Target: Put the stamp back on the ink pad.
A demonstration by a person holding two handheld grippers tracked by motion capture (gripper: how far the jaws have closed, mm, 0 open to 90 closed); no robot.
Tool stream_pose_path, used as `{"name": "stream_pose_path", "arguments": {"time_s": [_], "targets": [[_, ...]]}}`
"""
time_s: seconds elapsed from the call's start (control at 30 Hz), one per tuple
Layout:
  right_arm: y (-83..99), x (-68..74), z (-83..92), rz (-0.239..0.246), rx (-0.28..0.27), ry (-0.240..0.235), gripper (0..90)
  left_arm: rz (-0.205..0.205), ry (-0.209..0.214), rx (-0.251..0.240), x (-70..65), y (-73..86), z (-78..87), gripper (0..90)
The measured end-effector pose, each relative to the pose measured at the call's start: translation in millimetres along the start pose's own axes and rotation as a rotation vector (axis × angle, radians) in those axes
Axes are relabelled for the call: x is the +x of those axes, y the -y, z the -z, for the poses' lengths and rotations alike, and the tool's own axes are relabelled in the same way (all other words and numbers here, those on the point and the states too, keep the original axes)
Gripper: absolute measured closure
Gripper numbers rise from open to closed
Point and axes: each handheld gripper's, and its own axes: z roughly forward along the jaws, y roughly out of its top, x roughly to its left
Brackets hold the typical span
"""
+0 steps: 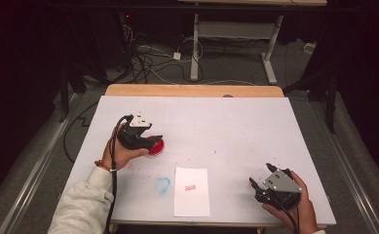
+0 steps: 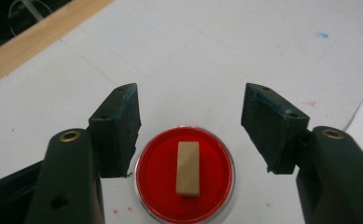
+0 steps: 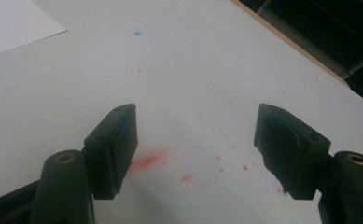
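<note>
Resting in the red ink pad (image 2: 184, 173) is a wooden stamp (image 2: 188, 168); both grippers' fingers stand released.

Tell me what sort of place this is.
Probably a lab or recording workspace, not a home: a white-topped table set against dark surroundings, loose cables on the floor behind it, and a second height-adjustable desk frame beyond.

path left: red ink pad (image 2: 184, 172), wooden stamp (image 2: 188, 168) below | centre: paper sheet (image 1: 192, 191) | elsewhere: open
</note>
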Motion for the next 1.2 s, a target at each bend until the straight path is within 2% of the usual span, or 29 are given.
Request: {"name": "stream_pose_path", "arguments": {"time_s": [0.1, 0.17, 0.23, 0.3, 0.4, 0.47, 0.6, 0.77, 0.97, 1.03, 1.2], "targets": [[-0.1, -0.3, 0.3, 0.0, -0.003, 0.0, 30.9, -0.014, -0.015, -0.03, -4.0, -0.7, 0.7, 31.6], [-0.2, -0.5, 0.5, 0.0, -0.004, 0.0, 30.9, -0.022, -0.008, -0.042, -6.1, -1.0, 0.5, 27.5], [-0.3, -0.6, 0.7, 0.001, -0.005, 0.0, 30.9, -0.031, -0.024, -0.064, -9.0, -1.2, 1.1, 25.7], [-0.3, -0.7, 1.0, -0.002, -0.007, 0.002, 30.9, -0.037, -0.019, -0.081, -11.0, -2.0, 2.3, 22.3], [-0.4, -1.1, 1.3, -0.001, -0.008, 0.001, 30.9, -0.045, -0.043, -0.106, -14.6, -3.1, 5.0, 19.9], [-0.6, -1.0, 1.5, 0.0, -0.01, 0.0, 30.9, -0.051, -0.042, -0.118, -16.7, -3.5, 6.7, 18.8], [-0.9, -0.9, 1.9, -0.004, -0.014, -0.001, 30.9, -0.089, -0.069, -0.129, -22.3, -5.0, 9.3, 18.2], [-1.3, -1.0, 2.5, -0.01, -0.019, -0.001, 30.8, -0.135, -0.089, -0.12, -30.5, -7.4, 12.8, 17.3], [-1.4, -1.6, 3.3, -0.012, -0.027, -0.001, 30.9, -0.153, -0.078, -0.117, -38.7, -8.3, 17.6, 17.3], [-1.4, -1.9, 3.5, -0.013, -0.027, -0.001, 30.9, -0.163, -0.092, -0.123, -41.7, -8.2, 19.5, 17.3], [-1.8, -1.5, 4.2, -0.011, -0.029, -0.002, 30.9, -0.18, -0.089, -0.135, -46.1, -7.5, 25.1, 17.3]]}}
